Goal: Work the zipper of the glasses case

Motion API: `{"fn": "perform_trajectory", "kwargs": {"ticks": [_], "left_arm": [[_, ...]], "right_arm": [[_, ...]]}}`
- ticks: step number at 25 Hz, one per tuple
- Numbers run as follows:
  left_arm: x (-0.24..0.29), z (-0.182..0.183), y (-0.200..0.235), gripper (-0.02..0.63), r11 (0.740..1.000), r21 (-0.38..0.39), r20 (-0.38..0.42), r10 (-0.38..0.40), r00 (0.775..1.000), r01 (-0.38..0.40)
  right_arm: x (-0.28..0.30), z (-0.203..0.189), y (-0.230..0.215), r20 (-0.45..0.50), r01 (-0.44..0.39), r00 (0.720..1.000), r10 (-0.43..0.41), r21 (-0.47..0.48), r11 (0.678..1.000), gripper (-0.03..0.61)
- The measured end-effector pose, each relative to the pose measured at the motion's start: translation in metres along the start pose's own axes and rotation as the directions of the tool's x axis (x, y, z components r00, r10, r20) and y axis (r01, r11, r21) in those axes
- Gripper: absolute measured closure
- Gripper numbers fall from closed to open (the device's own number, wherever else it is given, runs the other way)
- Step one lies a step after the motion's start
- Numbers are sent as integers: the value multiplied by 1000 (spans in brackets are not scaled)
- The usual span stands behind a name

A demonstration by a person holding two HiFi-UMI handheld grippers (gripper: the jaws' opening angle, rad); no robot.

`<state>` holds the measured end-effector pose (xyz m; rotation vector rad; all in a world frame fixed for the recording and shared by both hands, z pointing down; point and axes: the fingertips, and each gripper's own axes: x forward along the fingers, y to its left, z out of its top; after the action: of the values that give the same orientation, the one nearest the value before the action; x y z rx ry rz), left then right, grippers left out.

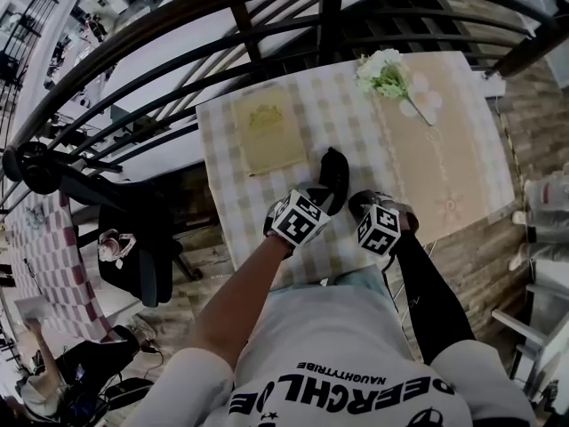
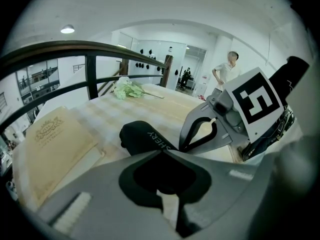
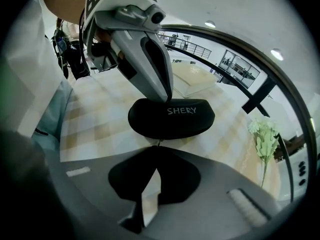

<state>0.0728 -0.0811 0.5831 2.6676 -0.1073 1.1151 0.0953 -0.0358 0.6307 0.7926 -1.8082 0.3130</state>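
Item: glasses case (image 3: 171, 118) lay on the checkered tabletop (image 1: 342, 105). Left gripper (image 2: 162, 153) fingers were clenched, tips pressing its top. Right gripper (image 3: 157, 148) fingers pinched what looked like the zipper pull (image 3: 159, 142). Best handling was judged a steady draw along the track.

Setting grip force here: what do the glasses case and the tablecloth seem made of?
Glasses case: matte black, probably fabric or faux leather over a stiff shell; it holds a rounded shape, white lettering. Tablecloth: woven-looking cloth, matte checked pattern.

A dark curved railing (image 1: 331, 25) borders the checked-cloth table (image 1: 342, 114) above a wood-plank floor (image 1: 533, 140).
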Motion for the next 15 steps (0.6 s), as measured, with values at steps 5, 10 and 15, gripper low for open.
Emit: {"fn": "perform_trajectory", "kwargs": {"ticks": [5,10,15], "left_arm": [[1,-1,0,606,1000,-13,2,2,1000,-2],[2,0,1,607,1000,-12,1,1,1000,-1],[1,-1,2,607,1000,-21,6,9,1000,-8]], "right_arm": [[-2,0,7,-3,-13,1000,13,2,1000,548],[-3,1,14,12,-27,1000,27,15,1000,549],[-3,3,20,17,-36,999,35,21,999,548]]}}
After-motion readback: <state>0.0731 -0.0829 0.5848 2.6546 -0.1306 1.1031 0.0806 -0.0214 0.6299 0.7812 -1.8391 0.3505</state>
